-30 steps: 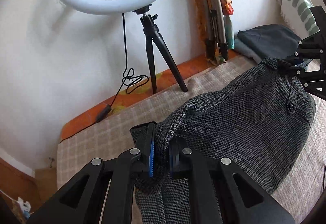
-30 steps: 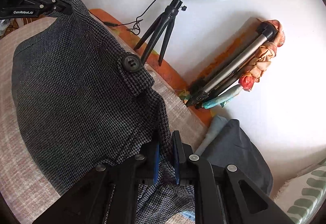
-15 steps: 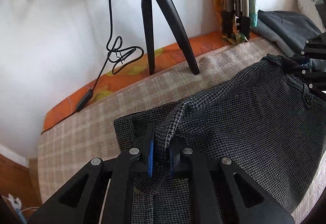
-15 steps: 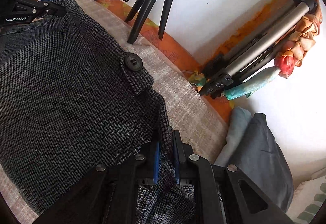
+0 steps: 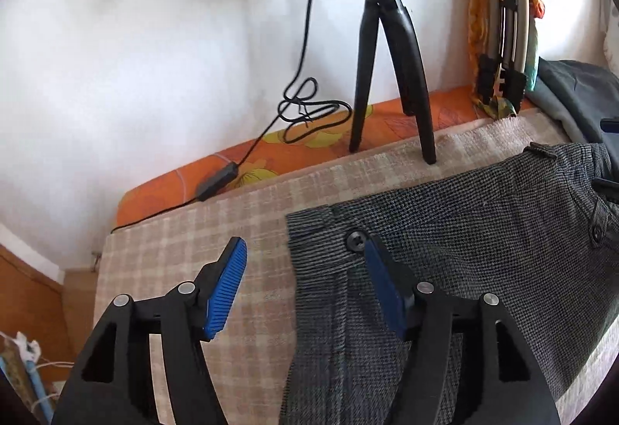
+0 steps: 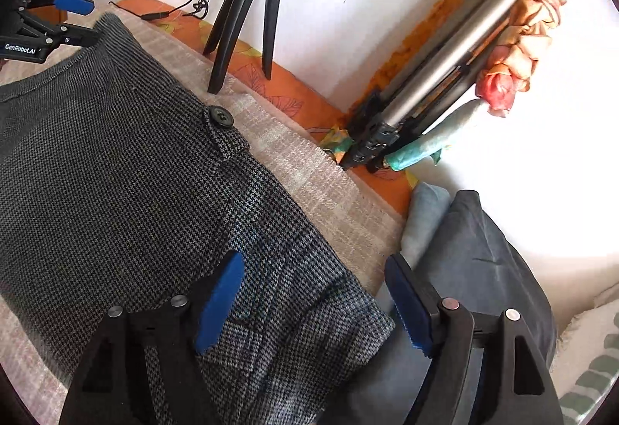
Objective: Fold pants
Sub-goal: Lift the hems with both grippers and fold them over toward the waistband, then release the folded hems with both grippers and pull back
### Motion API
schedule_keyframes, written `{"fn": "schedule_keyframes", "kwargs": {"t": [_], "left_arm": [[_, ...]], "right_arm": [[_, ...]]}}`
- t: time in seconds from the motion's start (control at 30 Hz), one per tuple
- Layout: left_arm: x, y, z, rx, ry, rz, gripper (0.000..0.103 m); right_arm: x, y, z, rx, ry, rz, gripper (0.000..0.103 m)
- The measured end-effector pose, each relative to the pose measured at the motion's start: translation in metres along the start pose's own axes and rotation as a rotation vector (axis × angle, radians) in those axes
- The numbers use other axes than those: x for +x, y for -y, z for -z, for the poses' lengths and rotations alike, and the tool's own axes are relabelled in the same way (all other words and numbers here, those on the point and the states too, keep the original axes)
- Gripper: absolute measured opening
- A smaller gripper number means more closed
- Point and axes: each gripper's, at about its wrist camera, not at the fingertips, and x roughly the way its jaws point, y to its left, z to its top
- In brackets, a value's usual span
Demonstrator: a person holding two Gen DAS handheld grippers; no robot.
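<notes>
Grey houndstooth pants (image 5: pixel 464 231) lie flat on the beige checked bed cover (image 5: pixel 185 262), waistband toward the wall; they also show in the right wrist view (image 6: pixel 116 173). My left gripper (image 5: pixel 303 270) is open and empty over the waistband's left corner, its right finger beside the black button (image 5: pixel 356 239). My right gripper (image 6: pixel 315 293) is open and empty over the waistband's right corner. The left gripper also shows in the right wrist view (image 6: pixel 75 19), open at the far left.
A black ring-light tripod (image 5: pixel 387 77) and its cable (image 5: pixel 305 111) stand at the wall. A folded silver tripod (image 6: pixel 445 77) with a flowered cloth leans there. Dark folded clothes (image 6: pixel 476 262) and a patterned pillow (image 6: pixel 588 367) lie to the right.
Both grippers lowered the waistband onto the bed and opened, letting go of the pants. The pants now lie flat.
</notes>
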Motion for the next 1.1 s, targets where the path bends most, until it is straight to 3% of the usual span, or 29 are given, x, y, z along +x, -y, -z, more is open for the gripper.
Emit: {"fn": "schedule_keyframes", "kwargs": {"t": [0.1, 0.2, 0.47, 0.6, 0.73, 1.1], "left_arm": [[-0.022, -0.017, 0.006, -0.011, 0.032, -0.024, 0.064], [-0.049, -0.040, 0.022, -0.067, 0.062, 0.005, 0.064], [-0.085, -0.061, 0.105, -0.178, 0.030, 0.125, 0.064], [-0.080, -0.052, 0.137, -0.222, -0.013, 0.190, 0.064], [-0.069, -0.043, 0.155, -0.246, -0.056, 0.239, 0.064], [-0.036, -0.035, 0.164, -0.280, -0.105, 0.275, 0.065]], "right_arm": [[-0.025, 0.010, 0.014, 0.048, 0.037, -0.016, 0.081], [-0.050, 0.021, 0.038, 0.141, 0.063, -0.052, 0.082], [-0.108, 0.014, 0.118, 0.410, 0.079, -0.216, 0.090], [-0.097, 0.009, 0.154, 0.608, 0.015, -0.321, 0.093], [-0.082, 0.008, 0.173, 0.737, -0.014, -0.374, 0.093], [-0.042, 0.001, 0.169, 0.821, -0.013, -0.430, 0.093]]}}
